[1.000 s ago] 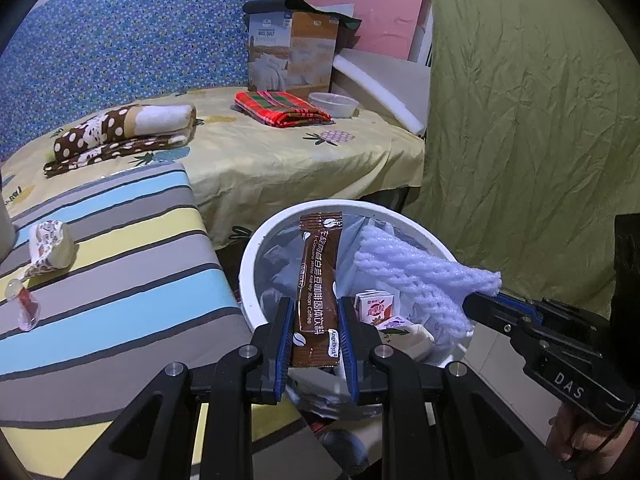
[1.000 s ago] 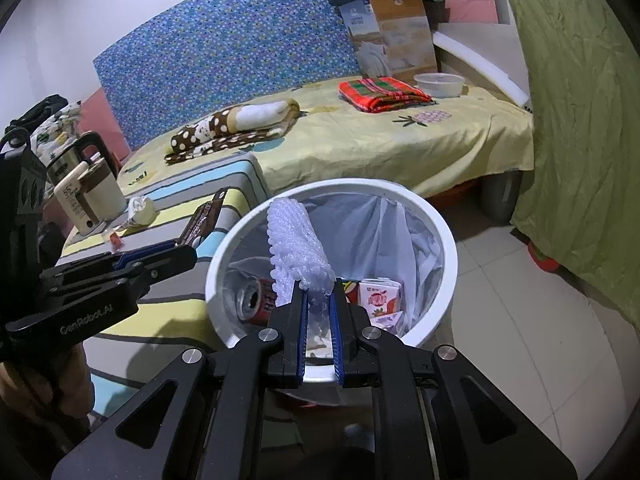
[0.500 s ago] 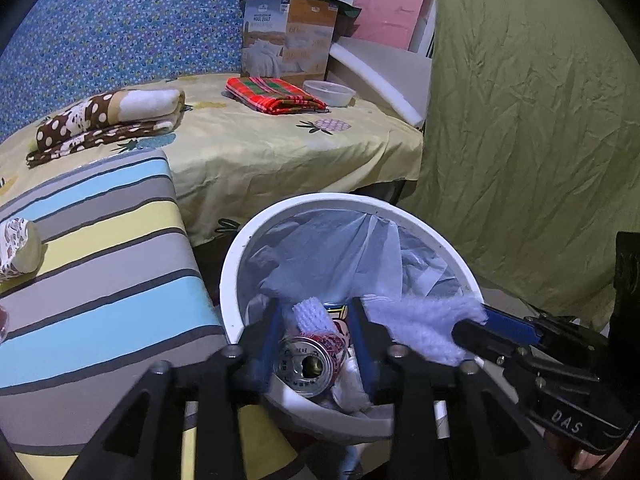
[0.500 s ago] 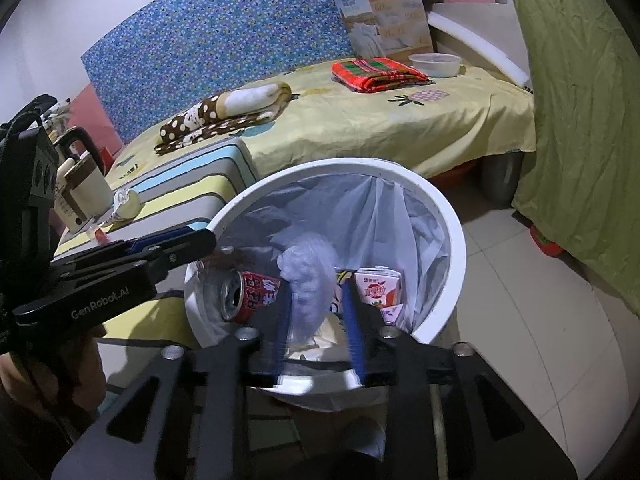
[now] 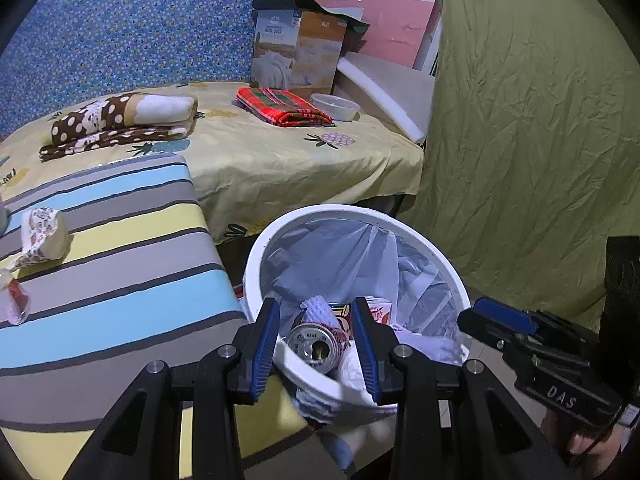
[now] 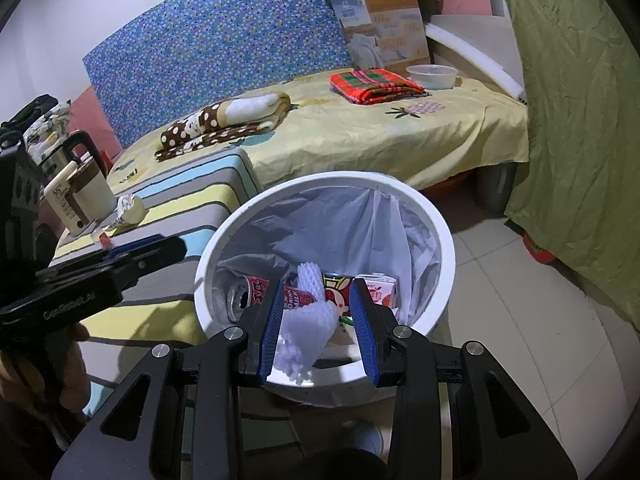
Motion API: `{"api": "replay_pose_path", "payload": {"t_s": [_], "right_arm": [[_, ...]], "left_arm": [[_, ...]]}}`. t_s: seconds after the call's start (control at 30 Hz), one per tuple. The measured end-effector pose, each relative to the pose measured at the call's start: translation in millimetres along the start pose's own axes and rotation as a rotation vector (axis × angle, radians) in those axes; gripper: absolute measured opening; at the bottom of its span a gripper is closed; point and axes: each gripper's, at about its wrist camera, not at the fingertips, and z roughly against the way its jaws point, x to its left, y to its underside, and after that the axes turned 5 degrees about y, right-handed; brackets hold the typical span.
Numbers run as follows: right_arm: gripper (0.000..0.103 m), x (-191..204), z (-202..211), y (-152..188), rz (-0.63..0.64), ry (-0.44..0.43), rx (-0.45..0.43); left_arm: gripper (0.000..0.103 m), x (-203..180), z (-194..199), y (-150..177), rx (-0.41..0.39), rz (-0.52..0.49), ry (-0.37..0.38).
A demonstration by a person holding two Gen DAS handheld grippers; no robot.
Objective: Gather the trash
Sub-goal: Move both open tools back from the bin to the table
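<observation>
two views examined. left wrist view: left gripper [image 5: 315, 344] jaws now stand spread and empty over the white bin [image 5: 256, 264]; the coffee sachet gripped a second ago is gone, judged dropped inside. a crumpled wrapper [image 5: 42, 234] remains on the striped surface [image 5: 120, 264], so collection looks unfinished. right wrist view: right gripper [image 6: 318, 330] jaws likewise parted; the white foam net [image 6: 308, 320], released, lies in the bin beside a drink can [image 6: 256, 294] and carton [image 6: 380, 290].
</observation>
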Motion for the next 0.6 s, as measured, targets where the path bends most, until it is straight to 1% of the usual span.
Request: {"api": "replay_pose_path", "payload": {"t_s": [0.23,0.6], "right_arm": [[0.037,7.6,13.3,-3.2,0.015,-0.009,-0.031],[0.037,35.3,33.3,-3.2,0.064,-0.083,-0.071]], "left_arm": [[0.037,1.5,23.9,5.4,-0.021,0.011,-0.018],[0.037,10.0,67.4,16.3,-0.066,0.048,-0.065]]}}
